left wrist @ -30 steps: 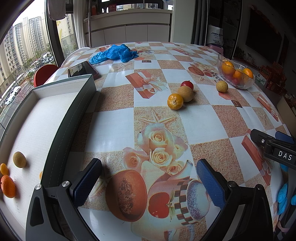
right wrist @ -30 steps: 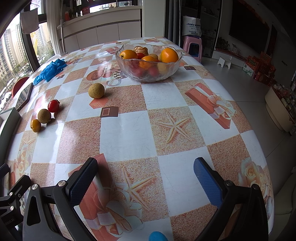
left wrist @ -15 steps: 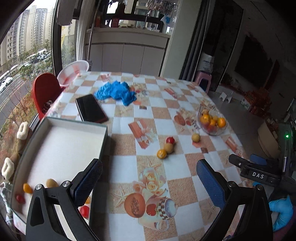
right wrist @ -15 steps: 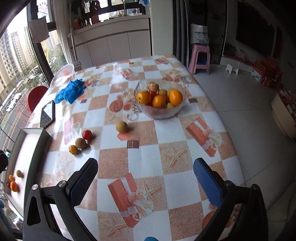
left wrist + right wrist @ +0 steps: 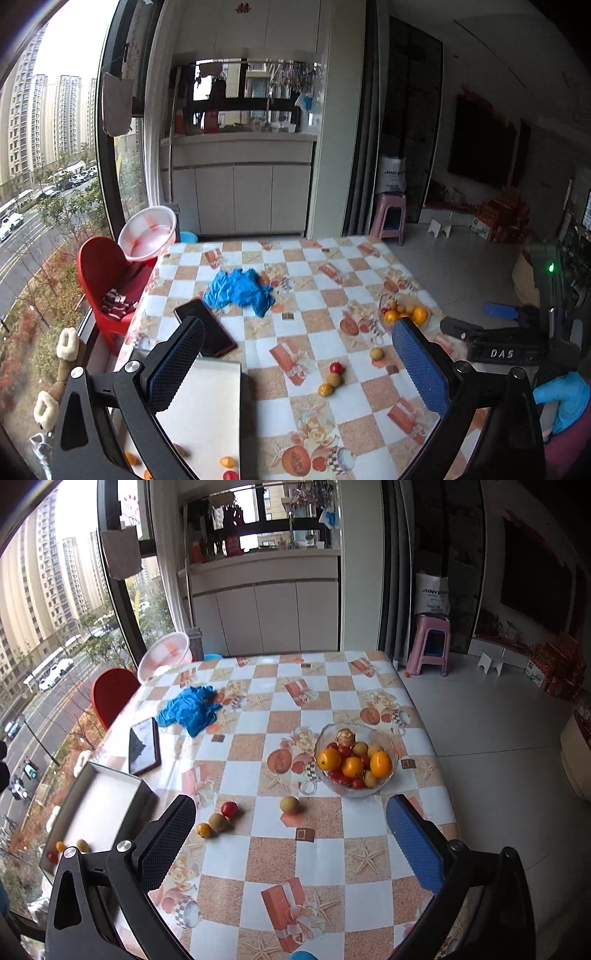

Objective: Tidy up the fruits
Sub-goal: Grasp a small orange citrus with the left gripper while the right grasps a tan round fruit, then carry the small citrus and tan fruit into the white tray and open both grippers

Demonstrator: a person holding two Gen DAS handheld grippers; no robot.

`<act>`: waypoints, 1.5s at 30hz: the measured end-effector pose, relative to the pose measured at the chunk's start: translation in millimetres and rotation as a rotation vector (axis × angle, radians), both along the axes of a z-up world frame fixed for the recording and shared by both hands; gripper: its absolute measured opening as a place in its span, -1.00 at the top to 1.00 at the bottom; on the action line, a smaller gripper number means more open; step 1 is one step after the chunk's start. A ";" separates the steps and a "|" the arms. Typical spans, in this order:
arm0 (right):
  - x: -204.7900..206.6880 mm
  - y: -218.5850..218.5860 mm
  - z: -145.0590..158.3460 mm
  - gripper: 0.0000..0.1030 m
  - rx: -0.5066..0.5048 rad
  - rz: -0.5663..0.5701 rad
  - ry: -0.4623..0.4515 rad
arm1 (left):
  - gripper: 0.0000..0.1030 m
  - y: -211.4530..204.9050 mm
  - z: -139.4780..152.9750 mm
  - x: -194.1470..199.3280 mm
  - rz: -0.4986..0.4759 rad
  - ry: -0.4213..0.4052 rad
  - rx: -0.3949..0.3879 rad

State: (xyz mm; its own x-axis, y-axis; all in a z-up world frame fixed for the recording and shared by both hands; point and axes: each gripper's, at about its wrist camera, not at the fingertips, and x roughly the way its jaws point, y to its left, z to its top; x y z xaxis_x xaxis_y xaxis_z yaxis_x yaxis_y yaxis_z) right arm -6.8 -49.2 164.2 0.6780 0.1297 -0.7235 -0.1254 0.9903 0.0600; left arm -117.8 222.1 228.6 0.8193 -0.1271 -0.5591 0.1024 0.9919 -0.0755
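Fruits: four loose (image 5: 218,821) on table (image 5: 273,853), one bowl (image 5: 355,760); both tools (image 5: 295,365) (image 5: 290,840) spread, empty.

"DAS" on right gripper (image 5: 495,341); "SINYE…" on bag (image 5: 432,594)

**Right wrist view: gripper high above table**

Right gripper (image 5: 290,843) jaws wide apart, empty. Glass bowl (image 5: 384,789) of mixed fruit sits right of centre. Loose on the tablecloth (image 5: 321,856): brown fruit (image 5: 289,805), red fruit (image 5: 229,808), second brown fruit (image 5: 218,822) touching a small orange one (image 5: 204,830). White tray (image 5: 99,801) at left edge holds three small fruits.
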 end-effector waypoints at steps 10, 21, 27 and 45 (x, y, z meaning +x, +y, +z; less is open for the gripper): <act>55.0 23.2 -125.2 -0.72 -0.141 0.003 0.159 | -0.98 -33.5 -164.2 31.0 0.014 0.336 0.011; 99.1 33.9 -164.7 -0.13 -0.068 -0.013 0.170 | -0.98 -58.9 -192.8 72.8 -0.038 0.372 0.091; 90.8 22.2 -156.9 0.41 -0.021 -0.001 0.120 | -0.63 -66.6 -208.3 92.8 -0.056 0.393 0.101; -11.8 -24.3 -139.8 0.41 0.050 0.020 0.154 | 0.56 -68.5 -206.5 82.7 -0.116 0.385 0.006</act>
State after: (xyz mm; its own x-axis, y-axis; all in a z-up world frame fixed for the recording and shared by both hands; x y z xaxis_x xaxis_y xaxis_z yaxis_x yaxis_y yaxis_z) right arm -18.6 -73.5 24.4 0.5566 0.1804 -0.8109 -0.1304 0.9830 0.1292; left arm -35.1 153.6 22.1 0.5304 -0.2026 -0.8232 0.1792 0.9759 -0.1247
